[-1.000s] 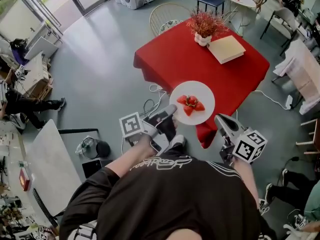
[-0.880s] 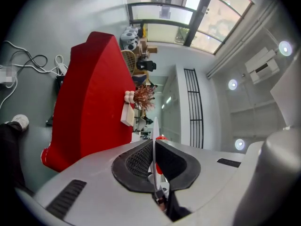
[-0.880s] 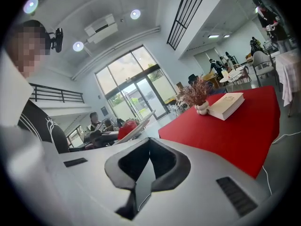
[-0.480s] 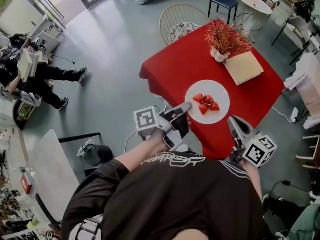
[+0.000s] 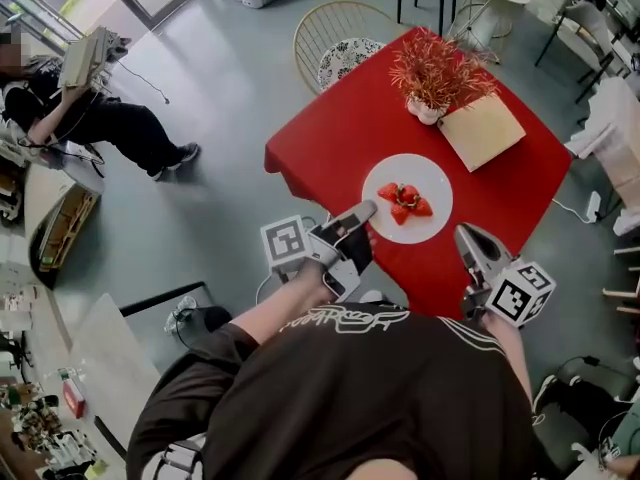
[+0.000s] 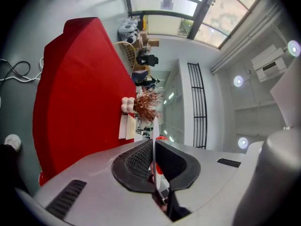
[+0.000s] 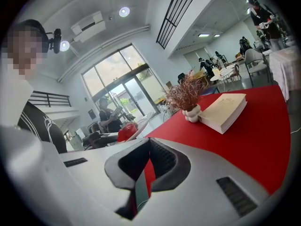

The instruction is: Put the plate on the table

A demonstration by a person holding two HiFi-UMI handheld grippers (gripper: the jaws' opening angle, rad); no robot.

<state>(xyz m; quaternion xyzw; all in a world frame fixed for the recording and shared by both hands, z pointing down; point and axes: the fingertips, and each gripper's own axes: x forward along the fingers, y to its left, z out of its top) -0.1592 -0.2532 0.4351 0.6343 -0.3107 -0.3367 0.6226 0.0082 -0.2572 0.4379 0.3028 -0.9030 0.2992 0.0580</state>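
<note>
Plate in left gripper jaws, shirt script seemingly illegible

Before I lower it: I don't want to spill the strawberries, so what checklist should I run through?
1. Jaws of the left gripper shut on the rim of the plate: ok.
2. The plate is above the red table: ok.
3. The strawberries sit mid-plate: ok.
4. The plant and the book are away from the landing spot: ok.
5. The plate is touching the red table: cannot tell.
6. The right gripper is empty, apart from the plate: ok.
</note>
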